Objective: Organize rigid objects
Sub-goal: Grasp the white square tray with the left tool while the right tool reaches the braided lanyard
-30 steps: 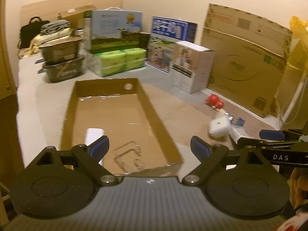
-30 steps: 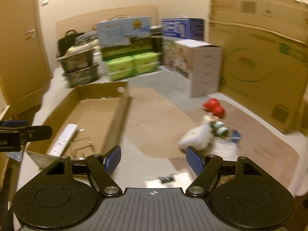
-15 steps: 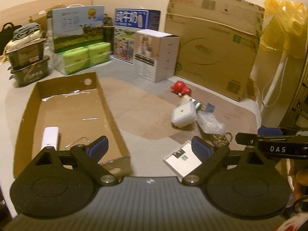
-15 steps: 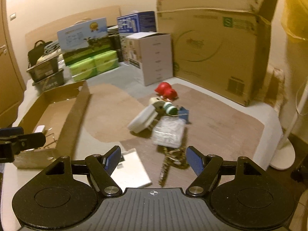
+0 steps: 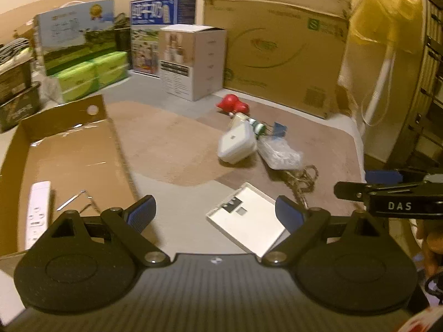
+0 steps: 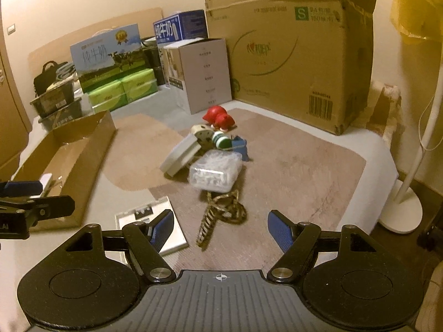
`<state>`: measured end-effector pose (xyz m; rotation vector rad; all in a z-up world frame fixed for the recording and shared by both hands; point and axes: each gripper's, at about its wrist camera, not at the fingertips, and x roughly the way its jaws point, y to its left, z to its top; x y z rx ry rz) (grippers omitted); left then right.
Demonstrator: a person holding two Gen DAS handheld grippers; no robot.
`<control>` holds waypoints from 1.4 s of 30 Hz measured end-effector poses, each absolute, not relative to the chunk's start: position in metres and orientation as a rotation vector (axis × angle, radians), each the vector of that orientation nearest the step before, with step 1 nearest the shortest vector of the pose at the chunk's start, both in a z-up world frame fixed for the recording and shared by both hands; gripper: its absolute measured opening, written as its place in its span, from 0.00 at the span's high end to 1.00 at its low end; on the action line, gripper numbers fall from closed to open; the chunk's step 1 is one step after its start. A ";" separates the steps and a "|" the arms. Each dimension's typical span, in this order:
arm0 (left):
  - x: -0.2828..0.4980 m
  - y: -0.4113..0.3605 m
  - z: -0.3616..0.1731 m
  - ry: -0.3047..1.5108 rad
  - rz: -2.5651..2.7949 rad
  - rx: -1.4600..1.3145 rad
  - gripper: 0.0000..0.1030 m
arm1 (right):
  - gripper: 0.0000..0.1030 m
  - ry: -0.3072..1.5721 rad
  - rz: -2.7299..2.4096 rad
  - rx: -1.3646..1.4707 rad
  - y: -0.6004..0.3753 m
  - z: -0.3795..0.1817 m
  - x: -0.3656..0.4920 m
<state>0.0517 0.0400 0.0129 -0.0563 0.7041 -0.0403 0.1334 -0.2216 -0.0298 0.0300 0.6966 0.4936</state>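
On the right hand-held gripper (image 5: 368, 185), white letters read "DAS"

Both views have swung rightward off the cardboard tray (image 5: 69, 149) — toward the clutter pile. The flat white case (image 6: 151, 227) and chain (image 6: 221, 215) now lie close before the right tool (image 6: 220, 228).

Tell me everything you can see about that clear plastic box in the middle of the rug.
The clear plastic box looks like a small see-through lidded case, rectangular with rounded corners, packed with pale small pieces too blurred to identify. It lies flat on the brown rug, lid shut as far as I can tell. A tilted white case sits against its left side, a blue item behind it, and a brownish chain trails from its near edge. No hand-held gripper touches it.
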 end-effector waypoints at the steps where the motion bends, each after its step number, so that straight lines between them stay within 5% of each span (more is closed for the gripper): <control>1: 0.054 0.038 0.011 0.710 -0.066 -0.054 0.11 | 0.28 0.700 0.495 0.031 -0.223 -0.032 0.134; 29: 0.137 0.000 -0.069 0.895 -0.452 0.293 0.11 | 0.28 0.765 0.537 0.019 -0.218 -0.073 0.181; 42: 0.137 0.012 -0.069 0.927 -0.219 0.168 0.11 | 0.28 0.766 0.539 -0.040 -0.195 -0.083 0.192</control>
